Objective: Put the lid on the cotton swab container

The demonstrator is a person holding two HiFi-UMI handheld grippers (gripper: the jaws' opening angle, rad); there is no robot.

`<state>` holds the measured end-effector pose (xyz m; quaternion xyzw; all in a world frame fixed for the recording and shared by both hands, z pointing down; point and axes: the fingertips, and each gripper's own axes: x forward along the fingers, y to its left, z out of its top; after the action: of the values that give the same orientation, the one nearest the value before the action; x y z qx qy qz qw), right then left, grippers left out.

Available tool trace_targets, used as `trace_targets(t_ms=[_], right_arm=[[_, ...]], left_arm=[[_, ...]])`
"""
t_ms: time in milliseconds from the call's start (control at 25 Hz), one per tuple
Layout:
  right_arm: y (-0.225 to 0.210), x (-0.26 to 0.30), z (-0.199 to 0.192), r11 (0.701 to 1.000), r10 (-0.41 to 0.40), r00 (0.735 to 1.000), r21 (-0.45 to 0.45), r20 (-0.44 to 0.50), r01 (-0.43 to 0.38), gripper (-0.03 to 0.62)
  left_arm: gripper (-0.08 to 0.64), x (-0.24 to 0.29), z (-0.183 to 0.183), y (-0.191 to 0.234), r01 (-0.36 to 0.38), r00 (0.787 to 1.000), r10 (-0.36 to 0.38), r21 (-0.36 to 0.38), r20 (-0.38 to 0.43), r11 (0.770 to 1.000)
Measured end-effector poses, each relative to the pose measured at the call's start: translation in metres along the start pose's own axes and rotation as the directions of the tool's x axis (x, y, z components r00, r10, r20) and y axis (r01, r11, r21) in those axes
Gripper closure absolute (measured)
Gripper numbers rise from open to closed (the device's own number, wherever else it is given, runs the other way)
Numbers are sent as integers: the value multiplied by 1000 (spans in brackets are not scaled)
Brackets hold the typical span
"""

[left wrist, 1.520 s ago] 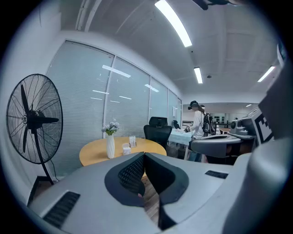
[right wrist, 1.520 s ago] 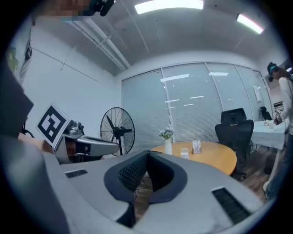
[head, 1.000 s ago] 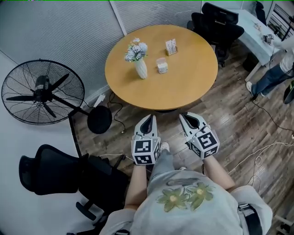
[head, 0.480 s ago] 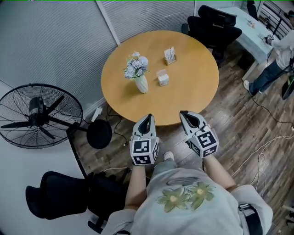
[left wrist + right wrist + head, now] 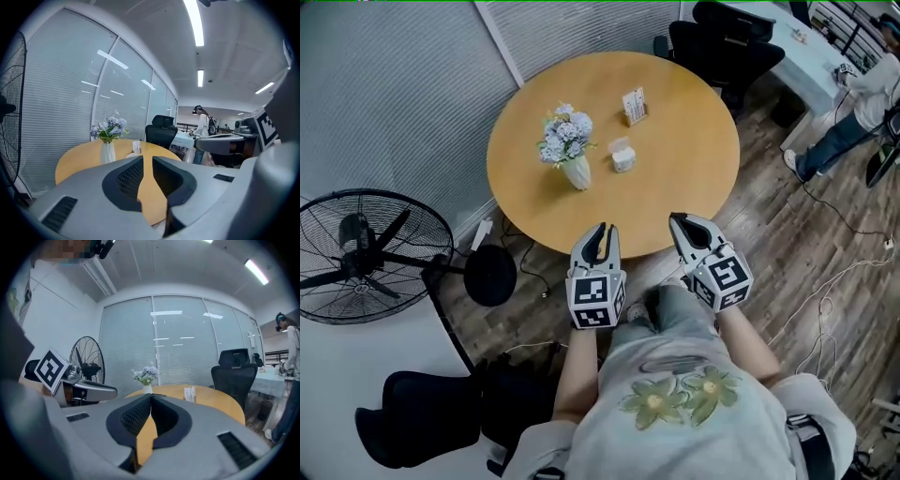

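The cotton swab container (image 5: pixel 622 156), small and clear with white contents, stands near the middle of the round wooden table (image 5: pixel 694 178). I cannot make out its lid as a separate piece from here. My left gripper (image 5: pixel 601 228) hovers at the table's near edge, far short of the container. Its jaws (image 5: pixel 147 158) have just been opening to a narrow gap with nothing between them. My right gripper (image 5: pixel 679 218) is beside it at the same edge, shut and empty, its tips meeting (image 5: pixel 151 396).
A white vase of flowers (image 5: pixel 567 150) stands left of the container and a small card holder (image 5: pixel 634 105) behind it. A floor fan (image 5: pixel 366 258) and a black chair (image 5: pixel 422 431) are at the left. Another chair (image 5: pixel 727 37) and a person (image 5: pixel 853 103) are beyond the table.
Both grippers have moved forward from over the floor to the table's near edge. The table now sits closer in the head view.
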<state>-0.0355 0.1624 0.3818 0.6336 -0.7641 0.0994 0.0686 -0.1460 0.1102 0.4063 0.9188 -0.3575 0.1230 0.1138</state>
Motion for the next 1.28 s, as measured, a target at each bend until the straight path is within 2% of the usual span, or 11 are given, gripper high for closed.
trace_targets(t_ms=[40, 80, 120, 240, 360, 560, 600, 640, 880, 1080, 1280], right_arm=[[-4, 3, 0, 1000, 0, 1000, 5, -3, 1, 583], [-7, 7, -1, 1000, 1, 1000, 11, -9, -1, 538], [-10, 11, -2, 1000, 5, 1000, 20, -15, -5, 519], [-21, 24, -5, 999, 25, 999, 40, -26, -24, 518], [-35, 44, -4, 997, 65, 997, 50, -36, -63, 445], [-64, 76, 8, 985, 150, 988, 88, -36, -147, 435], [-70, 82, 10, 980, 172, 984, 105, -36, -167, 393], [-76, 88, 13, 975, 192, 981, 120, -37, -187, 379], [-115, 127, 25, 954, 272, 961, 142, -44, -264, 379], [-134, 157, 21, 936, 335, 938, 139, -86, -322, 379], [-146, 182, 16, 917, 392, 912, 132, -121, -377, 379]], left_arm=[[496, 4, -1, 1, 1, 1000, -1, 2, -8, 1000], [492, 9, -2, 2, 2, 1000, -1, 5, -15, 1000], [483, 13, -3, 3, 3, 1000, -3, 9, -21, 1000], [408, 28, -2, 5, 21, 999, -21, 6, -24, 1000], [367, 48, 0, 7, 24, 999, -24, -4, -21, 1000], [217, 89, -5, 7, -13, 999, 13, -7, -42, 1000], [207, 98, -7, 6, -23, 998, 23, -8, -53, 1000], [207, 105, -10, 4, -35, 997, 34, -9, -65, 999], [207, 150, -15, 7, -98, 989, 95, -22, -112, 995], [207, 182, -32, 12, -141, 977, 135, -25, -166, 990], [160, 209, -47, 12, -164, 968, 155, -33, -196, 986]])
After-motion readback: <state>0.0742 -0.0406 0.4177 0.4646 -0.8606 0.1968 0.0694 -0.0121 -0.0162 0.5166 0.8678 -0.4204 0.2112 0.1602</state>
